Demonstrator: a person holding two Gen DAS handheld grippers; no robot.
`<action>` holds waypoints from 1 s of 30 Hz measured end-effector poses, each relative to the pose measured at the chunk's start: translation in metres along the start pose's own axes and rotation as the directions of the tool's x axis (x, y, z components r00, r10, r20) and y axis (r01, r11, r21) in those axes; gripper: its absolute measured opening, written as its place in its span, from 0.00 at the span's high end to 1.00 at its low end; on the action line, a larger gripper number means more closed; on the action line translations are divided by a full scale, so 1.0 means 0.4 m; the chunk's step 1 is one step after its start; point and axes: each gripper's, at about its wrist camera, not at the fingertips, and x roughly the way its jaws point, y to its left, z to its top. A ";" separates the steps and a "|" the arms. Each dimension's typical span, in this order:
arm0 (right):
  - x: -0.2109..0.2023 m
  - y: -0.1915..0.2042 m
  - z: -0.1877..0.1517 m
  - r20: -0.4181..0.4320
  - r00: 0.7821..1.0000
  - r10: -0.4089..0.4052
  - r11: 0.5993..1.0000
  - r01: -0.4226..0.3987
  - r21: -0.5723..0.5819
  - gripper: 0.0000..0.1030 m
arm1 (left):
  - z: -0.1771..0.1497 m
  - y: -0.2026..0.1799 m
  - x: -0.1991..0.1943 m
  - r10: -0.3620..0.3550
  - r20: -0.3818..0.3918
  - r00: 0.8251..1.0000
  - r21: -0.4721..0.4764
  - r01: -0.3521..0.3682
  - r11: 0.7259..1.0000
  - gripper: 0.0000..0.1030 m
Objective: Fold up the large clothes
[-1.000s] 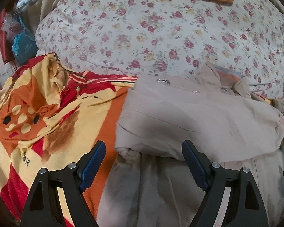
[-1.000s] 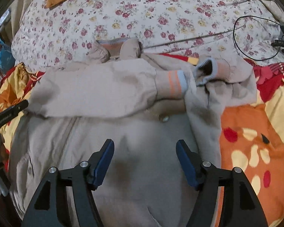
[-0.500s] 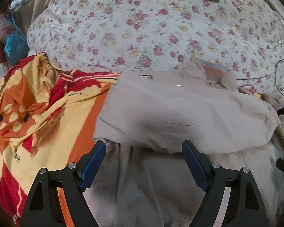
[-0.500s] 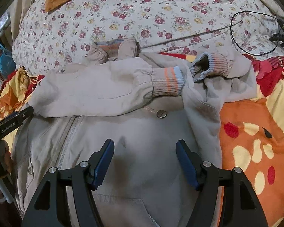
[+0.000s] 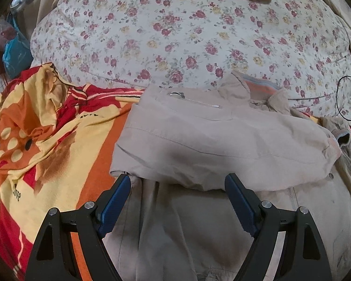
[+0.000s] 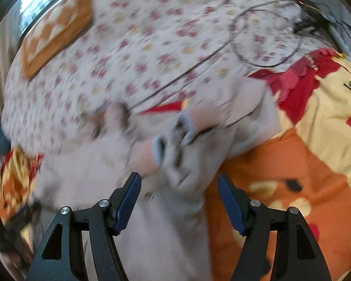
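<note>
Jacket (image 5: 222, 145): beige woven cloth, matt, lightly creased, with a bright metal zip (image 5: 194, 100) and ribbed knit collar (image 5: 259, 86). Blanket (image 5: 46, 140): soft fleecy cloth, matt, printed red, orange and yellow. Quilt (image 5: 187, 35): matt floral-print cloth, puffy. Left tongs (image 5: 177, 201): matt black plastic arms, dark blue ridged pads, shiny metal pivot pins. Right tongs (image 6: 179, 201): same finish. Cable (image 6: 264, 35): thin, black, smooth.

The beige jacket (image 5: 222, 145) lay flat on the orange blanket (image 5: 86, 154), one sleeve folded across its chest, collar far.
</note>
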 end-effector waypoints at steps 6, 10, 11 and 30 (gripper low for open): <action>0.123 -0.080 0.098 -0.028 0.997 0.078 0.976 -0.071 0.207 0.31 | 0.011 0.008 0.022 0.004 -0.011 1.000 -0.012 -0.004 1.000 0.20; 0.217 -0.101 0.124 -0.061 0.983 0.175 0.946 -0.150 0.288 0.41 | 0.021 0.014 0.040 0.006 -0.024 1.000 -0.018 -0.007 1.000 0.20; 0.222 -0.103 0.131 -0.064 0.978 0.200 0.940 -0.173 0.293 0.77 | 0.025 0.017 0.041 0.009 -0.025 1.000 -0.020 -0.009 1.000 0.20; -0.404 0.390 0.185 -0.216 0.761 0.612 0.615 -0.629 -0.476 0.91 | 0.030 0.155 -0.091 -0.011 0.094 0.996 -0.162 0.026 0.986 0.20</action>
